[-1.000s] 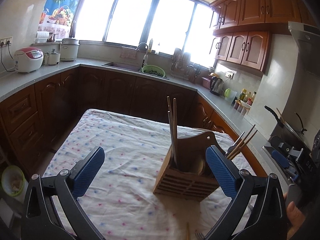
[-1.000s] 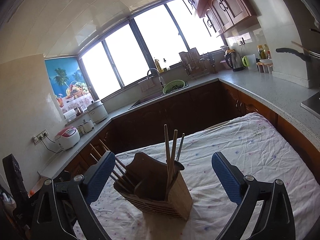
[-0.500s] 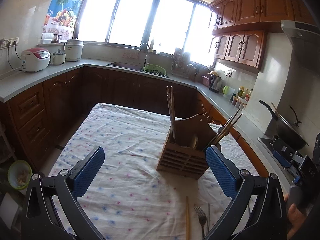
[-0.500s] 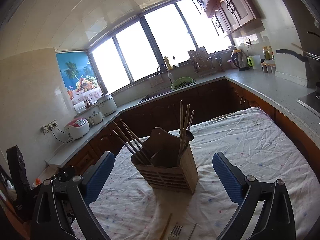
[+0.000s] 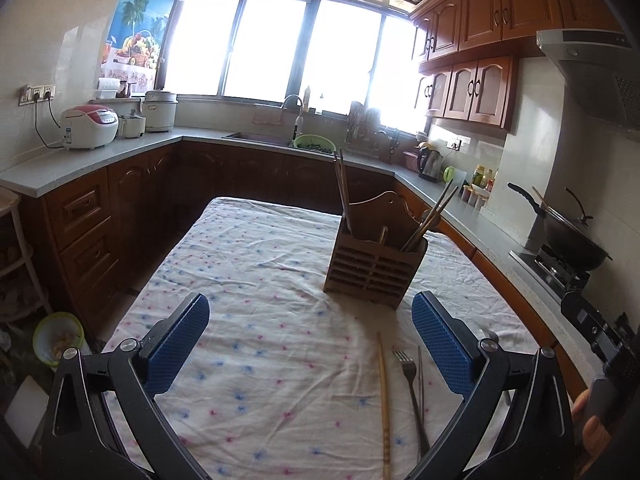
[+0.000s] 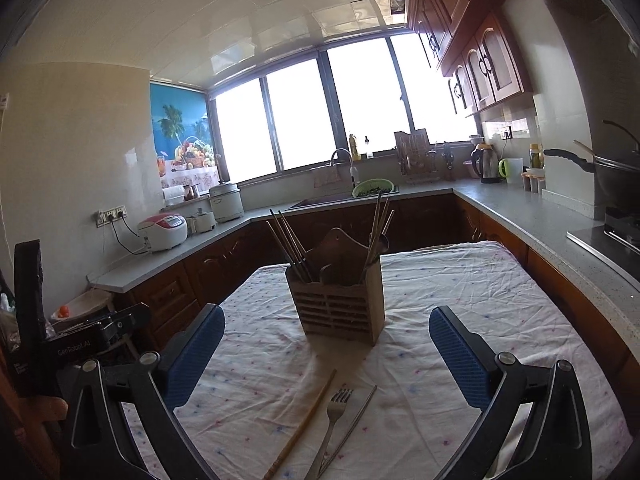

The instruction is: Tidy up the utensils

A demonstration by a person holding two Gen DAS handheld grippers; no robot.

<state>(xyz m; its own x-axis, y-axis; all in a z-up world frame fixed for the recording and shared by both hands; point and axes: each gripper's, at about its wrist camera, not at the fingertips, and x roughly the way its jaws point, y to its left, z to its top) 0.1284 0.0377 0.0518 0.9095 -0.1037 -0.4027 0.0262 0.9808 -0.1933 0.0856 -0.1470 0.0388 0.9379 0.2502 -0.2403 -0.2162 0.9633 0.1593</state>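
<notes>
Wooden chopstick [image 5: 385, 404], fork [image 5: 411, 388] and metal chopstick [image 5: 421, 392] lie side by side on the table [image 5: 256, 280], near the slatted holder [image 5: 374, 268]. Left tongs [image 5: 310, 346] and right tongs [image 6: 326, 354] both gape wide apart, empty, above the cloth.

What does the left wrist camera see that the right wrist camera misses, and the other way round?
Only the left wrist view shows the green bucket on the floor. Only the right wrist view shows the left gripper, seen from the side. Both show the wooden utensil holder with chopsticks standing in it, and the fork, wooden chopstick and metal chopstick lying loose on the tablecloth.
</notes>
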